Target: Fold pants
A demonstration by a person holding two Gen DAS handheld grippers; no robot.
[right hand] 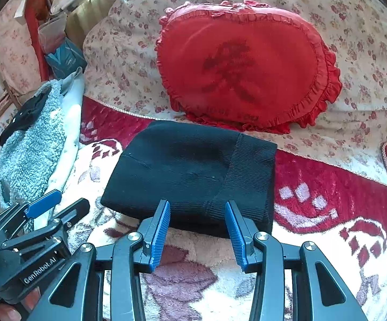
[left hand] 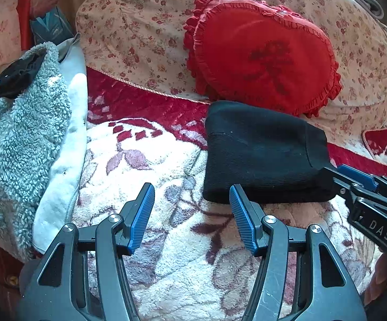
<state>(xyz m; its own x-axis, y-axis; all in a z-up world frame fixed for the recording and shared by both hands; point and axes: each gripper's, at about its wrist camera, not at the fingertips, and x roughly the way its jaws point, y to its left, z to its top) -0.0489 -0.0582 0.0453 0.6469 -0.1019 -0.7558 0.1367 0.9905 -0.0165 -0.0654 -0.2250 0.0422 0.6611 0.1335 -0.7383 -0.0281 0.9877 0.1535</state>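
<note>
The left gripper (left hand: 192,215) has a dark grey, scuffed plastic frame with curved arms and triangular cut-outs. Round silver screws sit at each pivot. Its fingers (left hand: 141,215) carry blue ribbed pads. On its side, seen from the right wrist, white lettering reads "GenRobot.AI". The right gripper (right hand: 197,234) is built the same way: dark frame, silver screws, blue ribbed pads (right hand: 161,234). Seen from the left wrist, its side shows the letters "DAS", perhaps part of a longer word cut off by the edge. A hand (left hand: 386,275) shows at the lower right corner there.
</note>
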